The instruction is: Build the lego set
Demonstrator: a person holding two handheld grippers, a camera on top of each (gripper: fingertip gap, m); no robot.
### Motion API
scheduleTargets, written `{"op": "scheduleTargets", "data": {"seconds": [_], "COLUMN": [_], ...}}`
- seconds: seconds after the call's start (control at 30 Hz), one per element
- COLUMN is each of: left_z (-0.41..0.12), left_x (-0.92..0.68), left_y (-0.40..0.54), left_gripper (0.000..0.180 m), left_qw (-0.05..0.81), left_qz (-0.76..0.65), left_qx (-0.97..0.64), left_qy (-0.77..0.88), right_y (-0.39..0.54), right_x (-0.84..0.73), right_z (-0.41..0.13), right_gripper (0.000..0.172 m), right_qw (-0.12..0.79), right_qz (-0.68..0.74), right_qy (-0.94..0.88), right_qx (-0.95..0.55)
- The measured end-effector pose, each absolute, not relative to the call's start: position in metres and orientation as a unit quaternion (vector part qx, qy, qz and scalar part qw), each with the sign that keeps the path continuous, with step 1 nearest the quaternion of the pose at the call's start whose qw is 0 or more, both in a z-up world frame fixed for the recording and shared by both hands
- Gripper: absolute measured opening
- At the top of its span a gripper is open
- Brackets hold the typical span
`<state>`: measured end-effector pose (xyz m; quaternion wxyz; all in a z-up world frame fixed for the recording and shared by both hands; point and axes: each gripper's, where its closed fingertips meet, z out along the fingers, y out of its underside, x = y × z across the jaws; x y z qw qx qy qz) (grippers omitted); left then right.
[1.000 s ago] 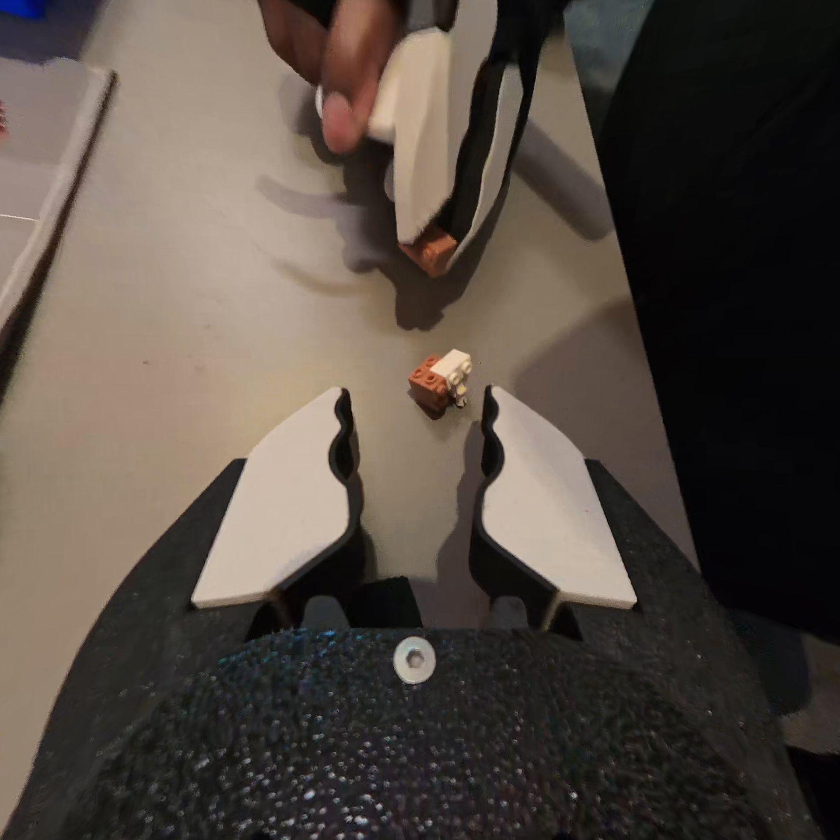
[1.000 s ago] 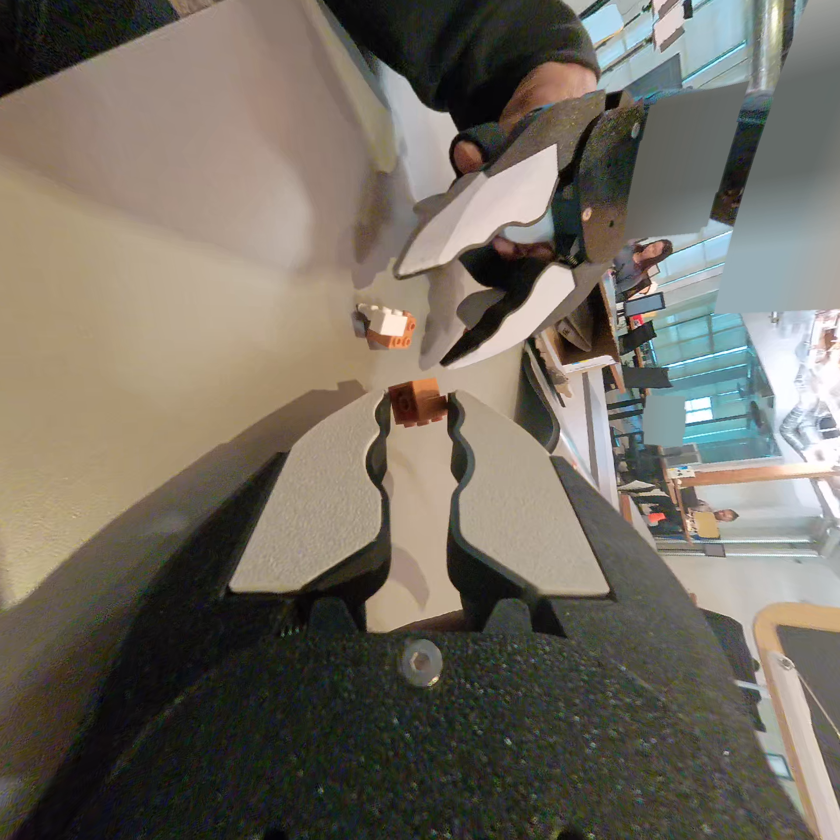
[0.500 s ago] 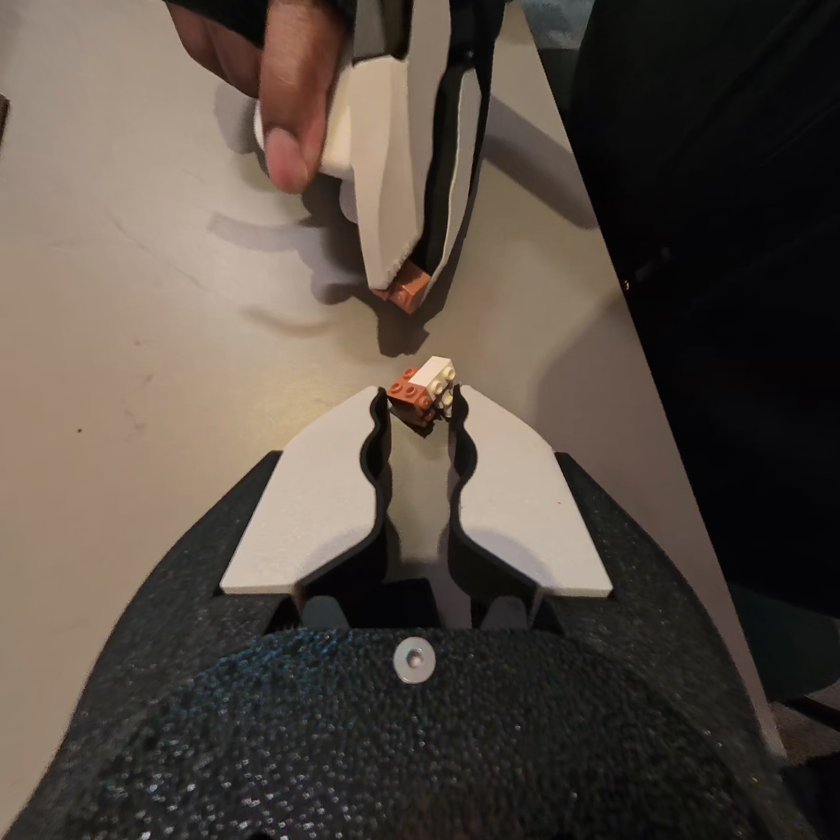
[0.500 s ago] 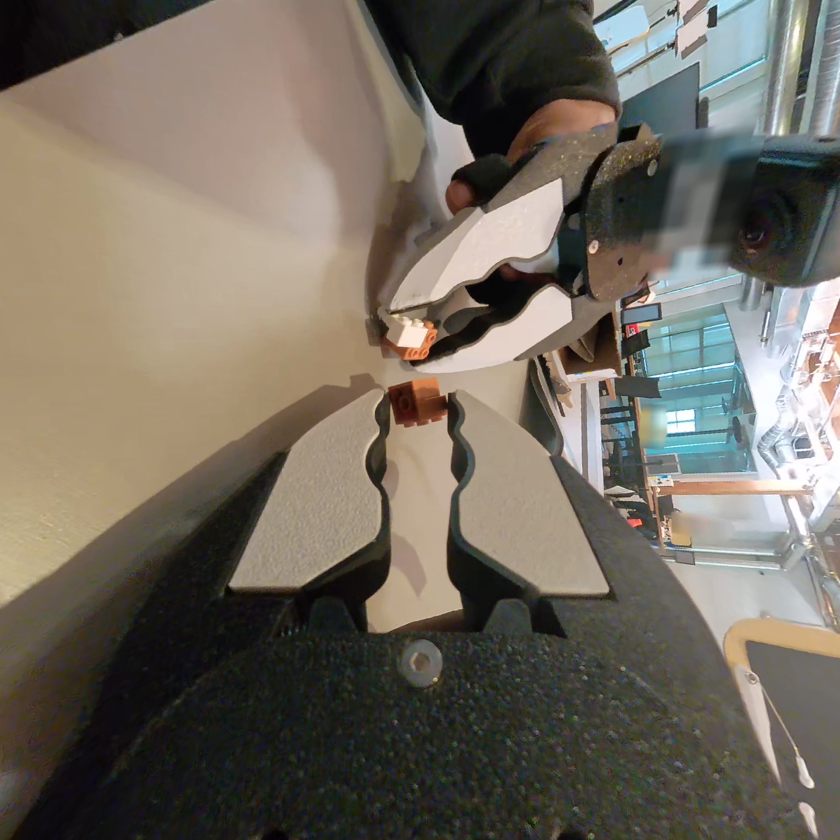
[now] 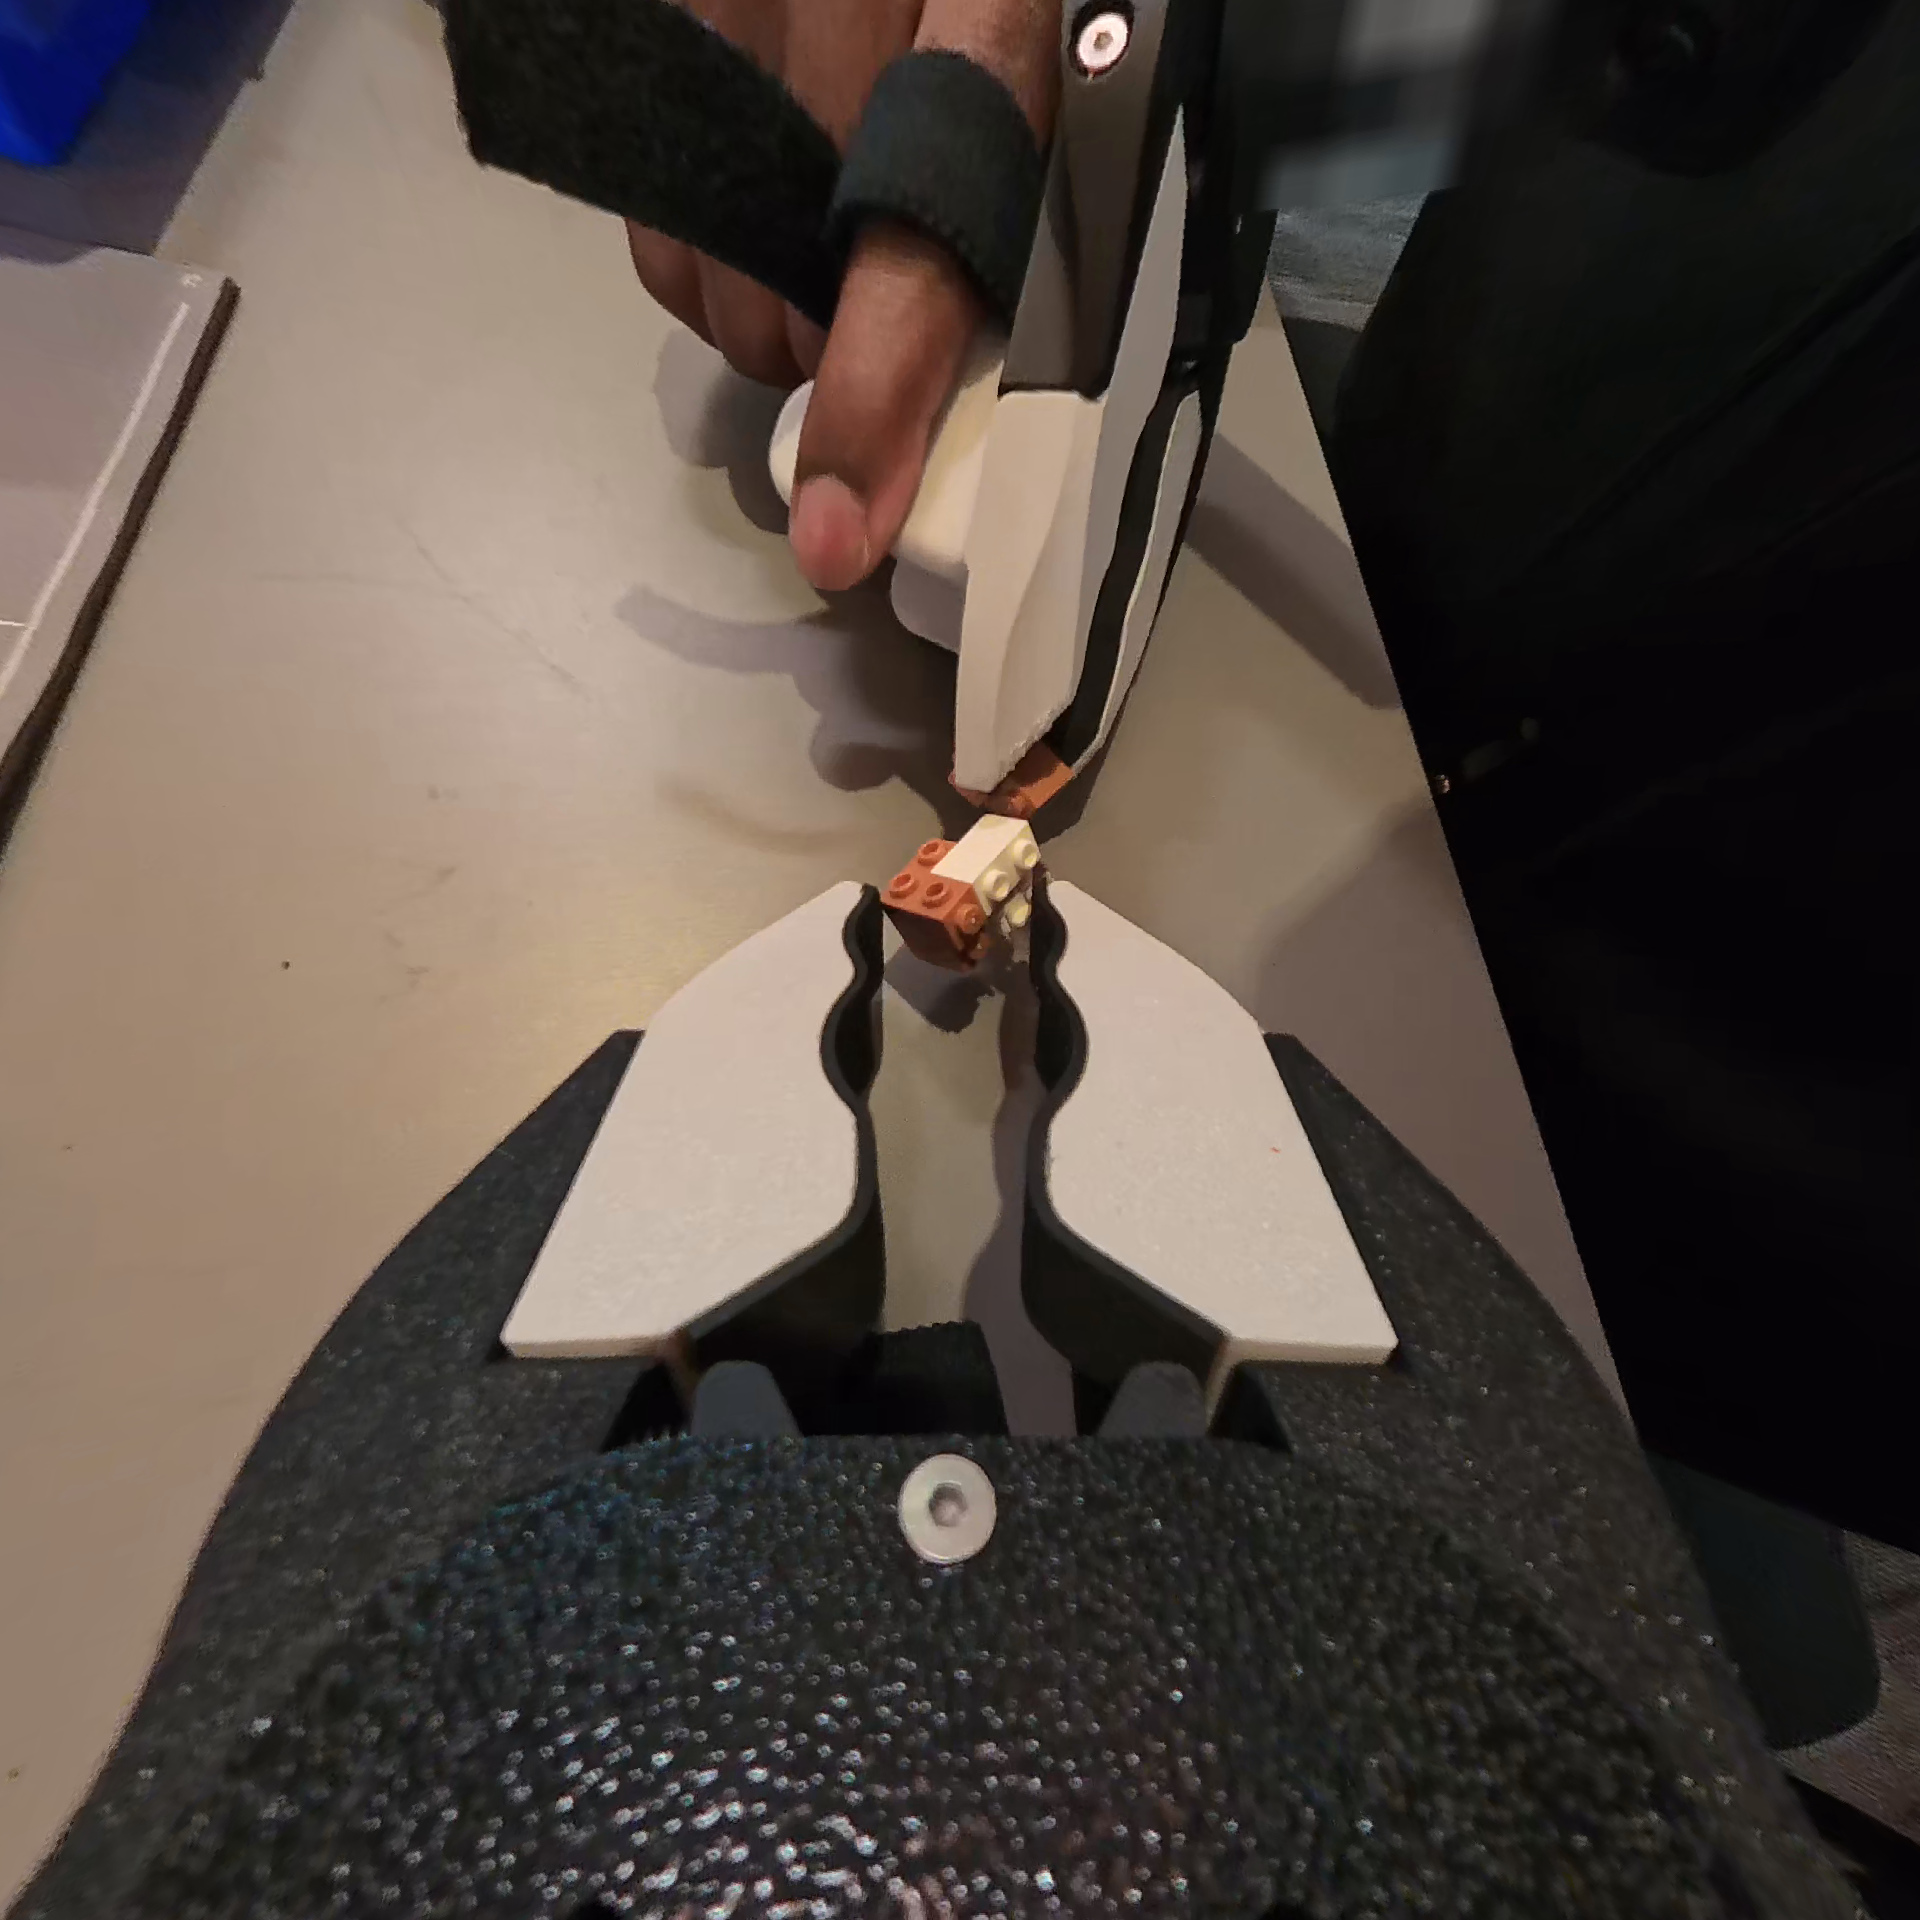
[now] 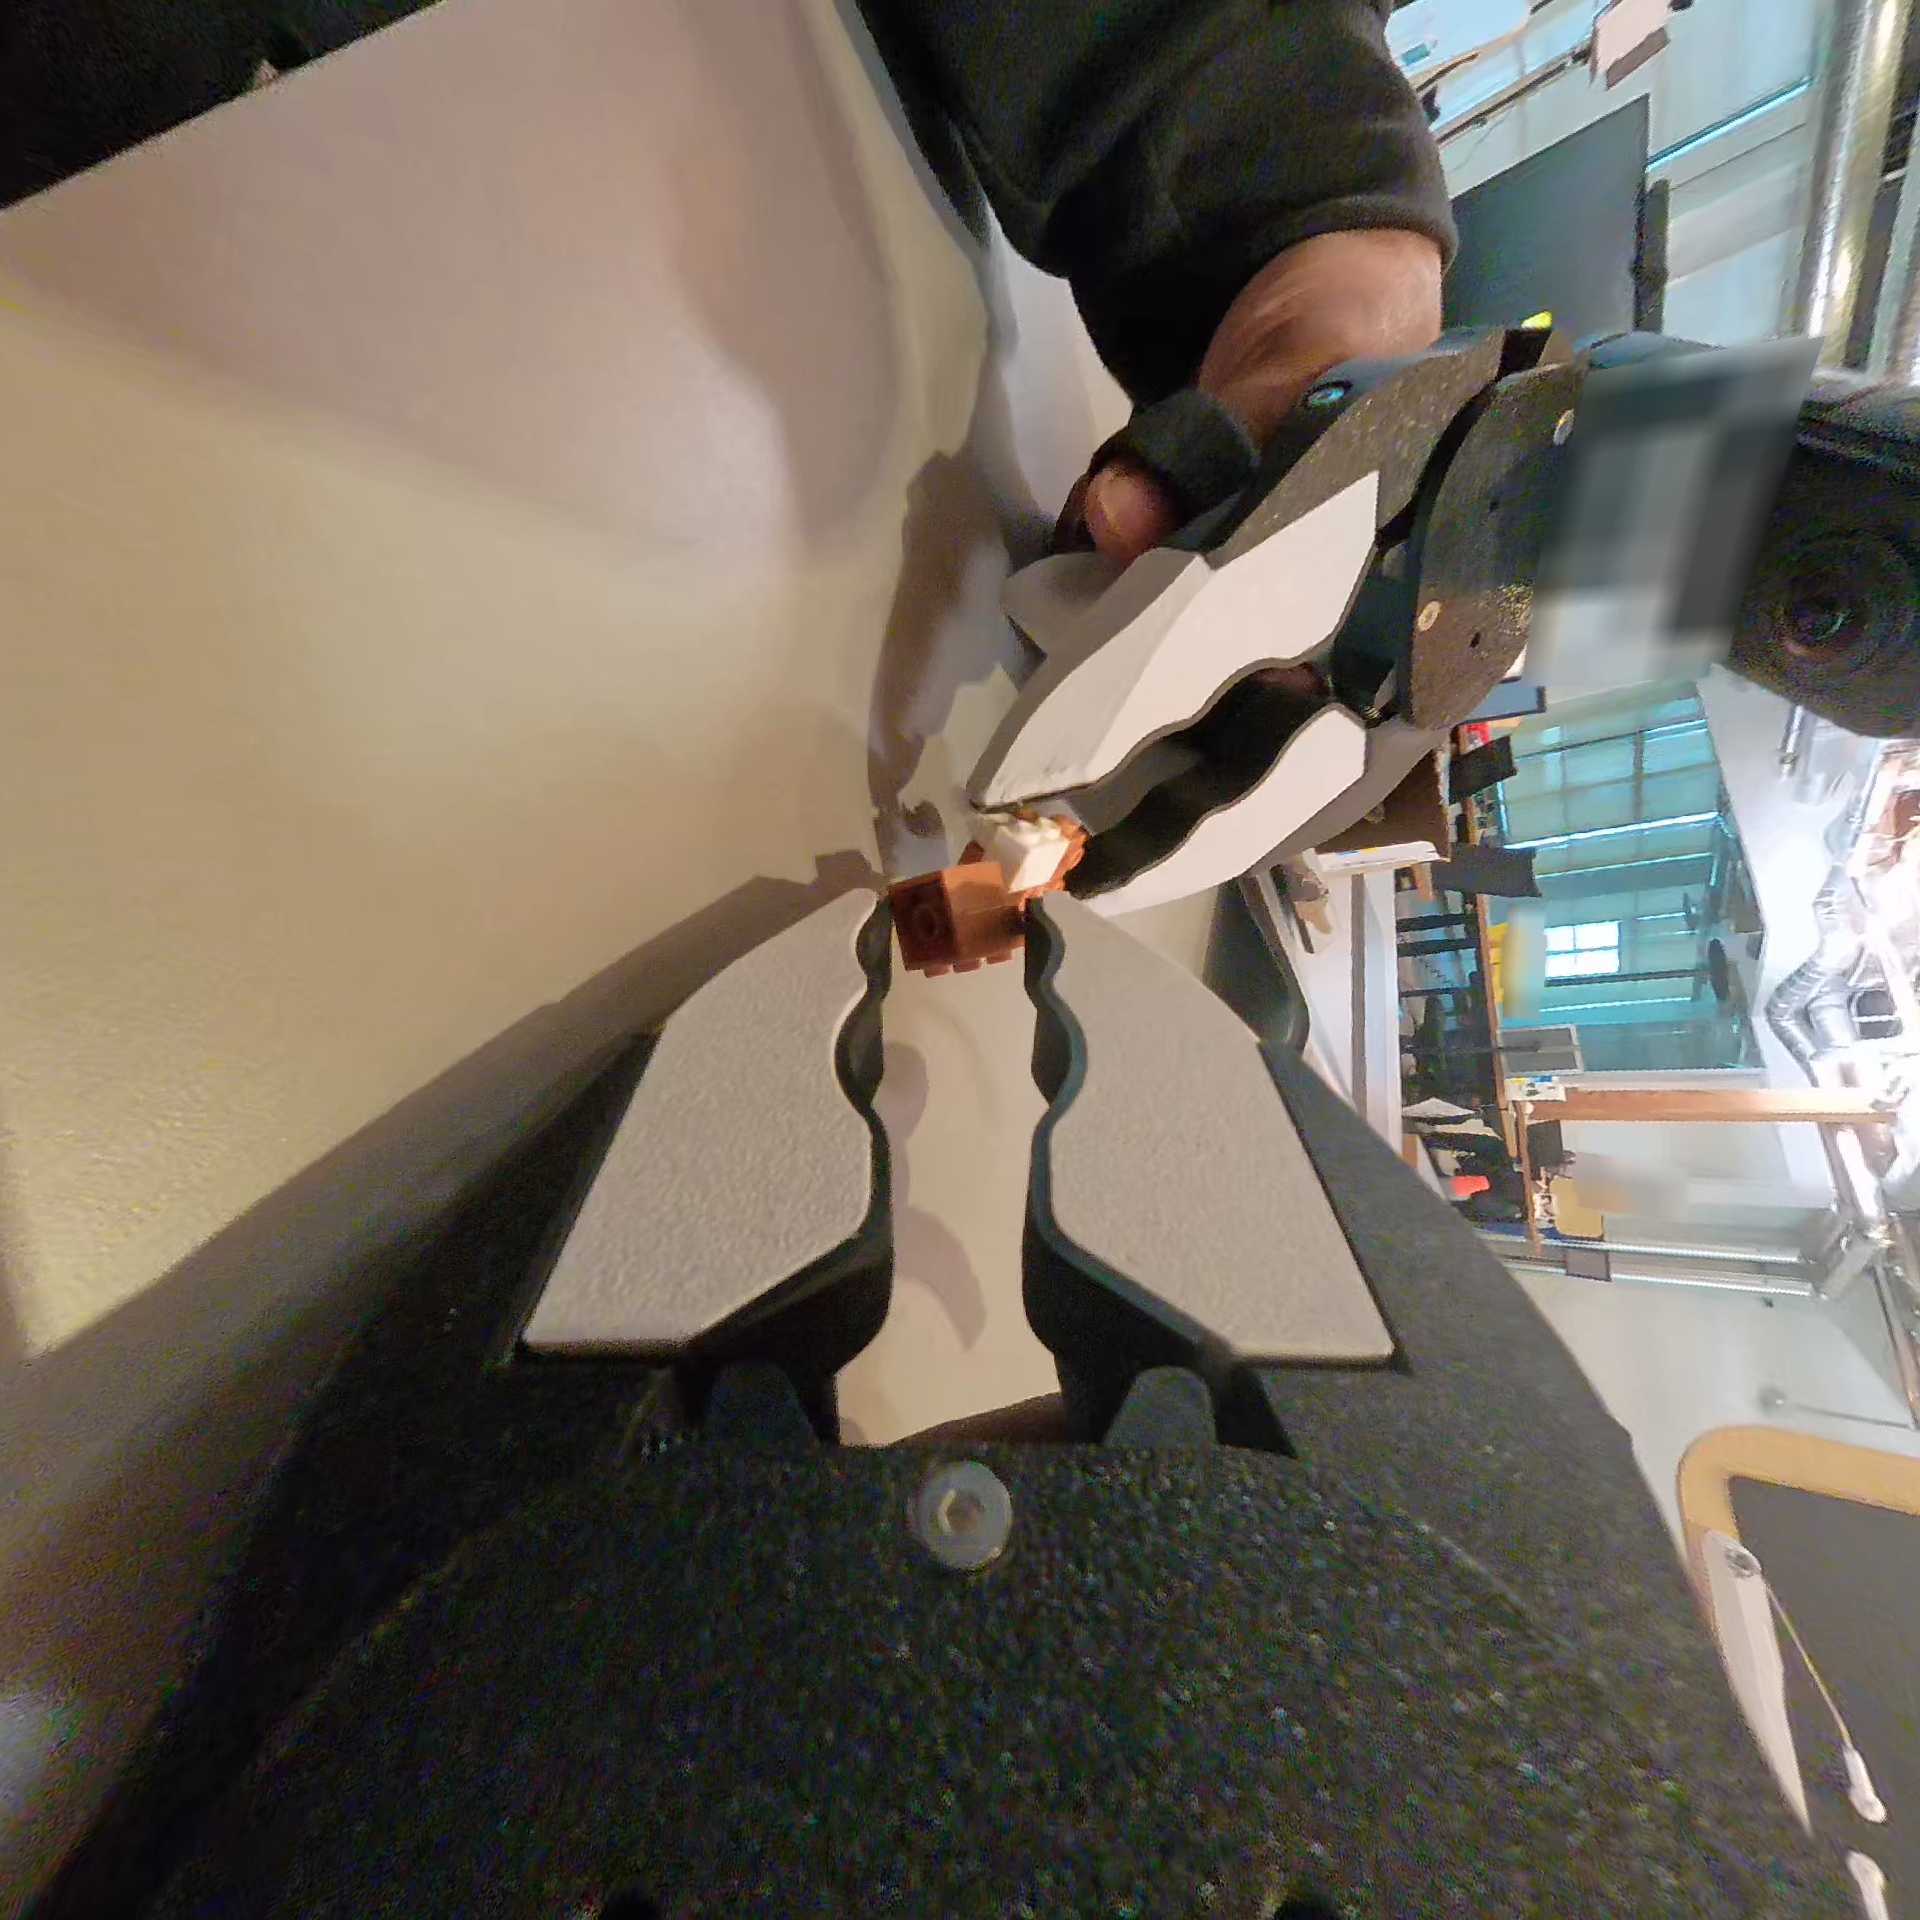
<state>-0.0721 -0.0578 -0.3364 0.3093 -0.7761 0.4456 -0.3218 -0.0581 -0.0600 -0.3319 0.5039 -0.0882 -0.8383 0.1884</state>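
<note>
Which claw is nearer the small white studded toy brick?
Left. The left claw is clamped on the brown-and-white brick cluster that carries the white brick. The right claw, gripping its own brown brick, sits just beyond it.

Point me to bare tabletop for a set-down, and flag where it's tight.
Free: the broad beige tabletop left of both grippers, bordered by the grey mat at far left. Tight: near the table's right edge, where the left gripper holds a brown-and-white brick cluster close against the right gripper and its brown brick.
</note>
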Motion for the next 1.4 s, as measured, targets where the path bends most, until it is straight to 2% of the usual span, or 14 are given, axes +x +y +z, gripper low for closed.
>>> {"op": "scheduleTargets", "data": {"seconds": [0.17, 0.33, 0.67, 0.87, 1.07, 1.4], "left_z": [-0.335, -0.334, -0.308, -0.307, -0.301, -0.272], "left_x": [-0.073, -0.072, -0.071, -0.06, -0.059, -0.074], "left_y": [-0.056, -0.055, -0.035, -0.041, -0.04, -0.03], "left_gripper": [0.026, 0.026, 0.026, 0.027, 0.028, 0.038], "left_qw": [0.309, 0.314, 0.331, 0.327, 0.337, 0.448], "left_qz": [-0.328, -0.33, -0.45, -0.457, -0.475, -0.425], "left_qx": [-0.78, -0.779, -0.778, -0.766, -0.754, -0.716], "left_qy": [0.435, 0.431, 0.288, 0.312, 0.302, 0.324], "right_y": [-0.059, -0.051, -0.028, -0.037, -0.035, -0.021], "right_x": [-0.056, -0.049, -0.074, -0.073, -0.073, -0.074], "right_z": [-0.333, -0.333, -0.307, -0.307, -0.302, -0.287], "right_gripper": [0.024, 0.036, 0.035, 0.019, 0.015, 0.009], "right_qw": [0.47, 0.443, 0.554, 0.54, 0.532, 0.471], "right_qz": [0.208, 0.215, 0.174, 0.211, 0.244, 0.359], "right_qy": [-0.851, -0.862, -0.797, -0.798, -0.787, -0.74], "right_qx": [-0.108, -0.119, -0.166, -0.166, -0.195, -0.321]}}
